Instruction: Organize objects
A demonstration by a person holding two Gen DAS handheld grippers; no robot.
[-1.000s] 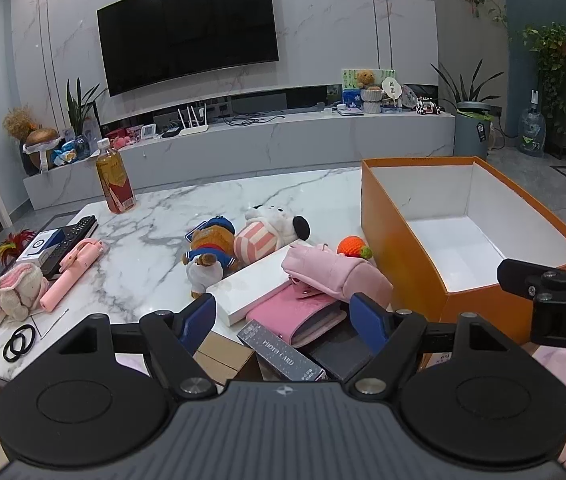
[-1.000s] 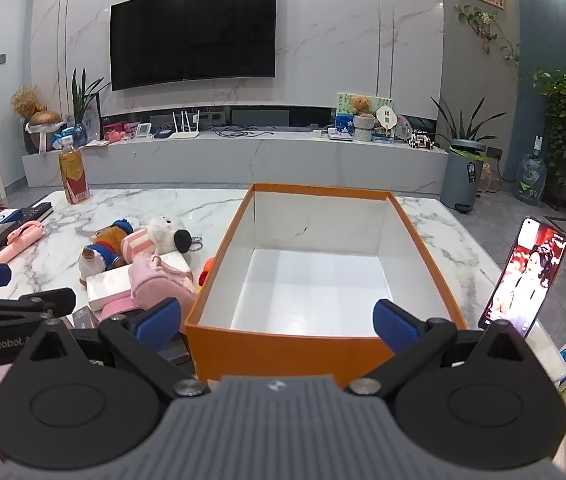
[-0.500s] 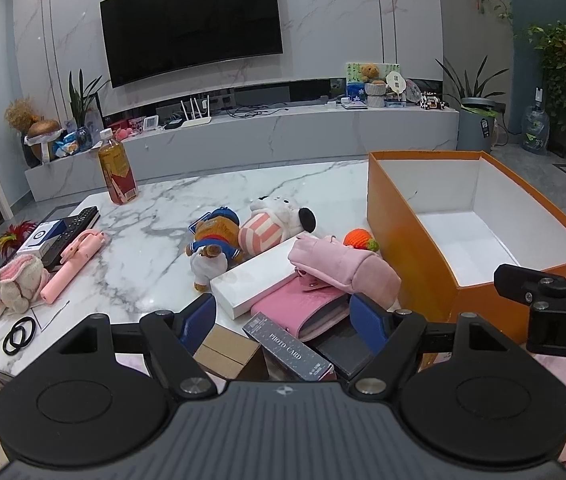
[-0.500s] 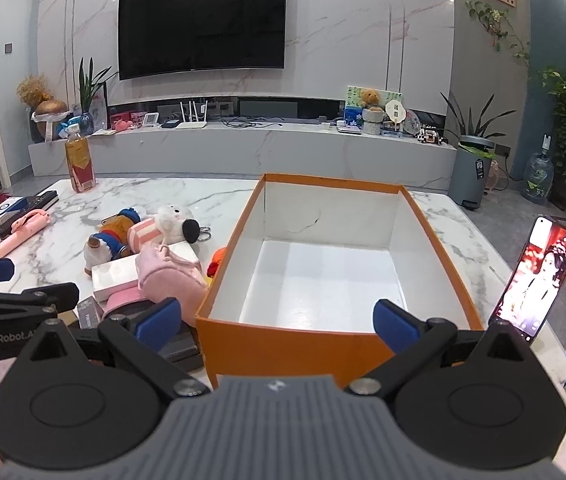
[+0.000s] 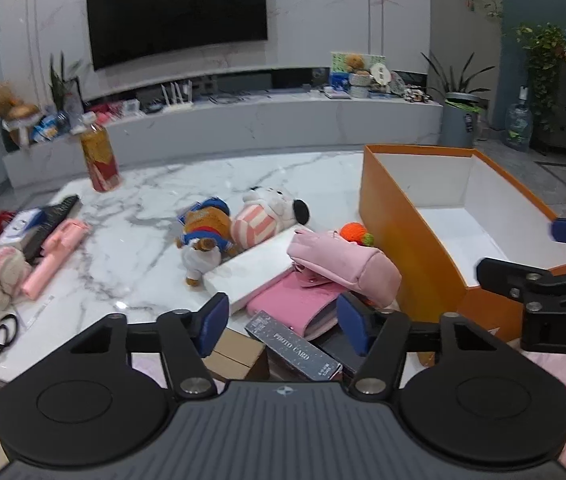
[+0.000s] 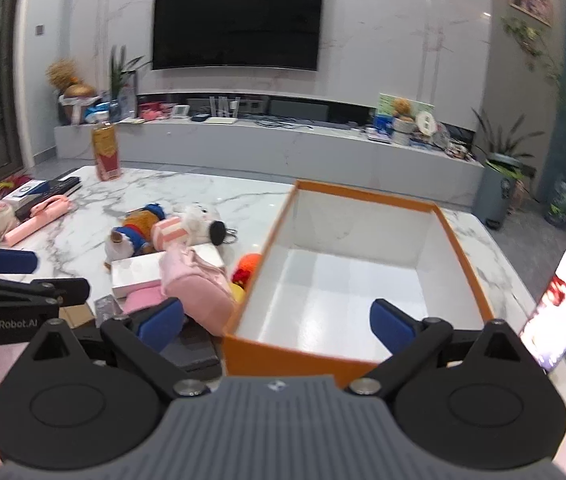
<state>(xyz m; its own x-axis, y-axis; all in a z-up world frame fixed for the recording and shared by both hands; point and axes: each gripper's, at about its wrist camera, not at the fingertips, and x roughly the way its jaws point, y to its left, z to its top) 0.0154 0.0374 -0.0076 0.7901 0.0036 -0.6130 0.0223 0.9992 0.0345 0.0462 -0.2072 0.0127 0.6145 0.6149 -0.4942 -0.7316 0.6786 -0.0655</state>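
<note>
**Left gripper closing in on the pile beside an empty box**

A large orange cardboard box with a white inside [image 6: 347, 280] sits open and empty on the white marble bench [image 5: 155, 216]. Just to its left lies a heap: a soft pink pouch [image 5: 343, 266] atop a pink wallet [image 5: 295, 304], a flat white box [image 5: 255, 274], a dark carton lettered "PHOTO CARD" [image 5: 295, 350] and two plush toys [image 5: 239, 224].

The left gripper [image 5: 283, 330] hovers above the heap's near edge, jaws closing with nothing pressed between them. The right gripper [image 6: 277, 326] waits over the box's near wall, spread wide, grasping nothing.

This looks like the first pick. Blur hides the target, probably the wallet or carton. Next: lower, straddle one item, clamp.
</note>
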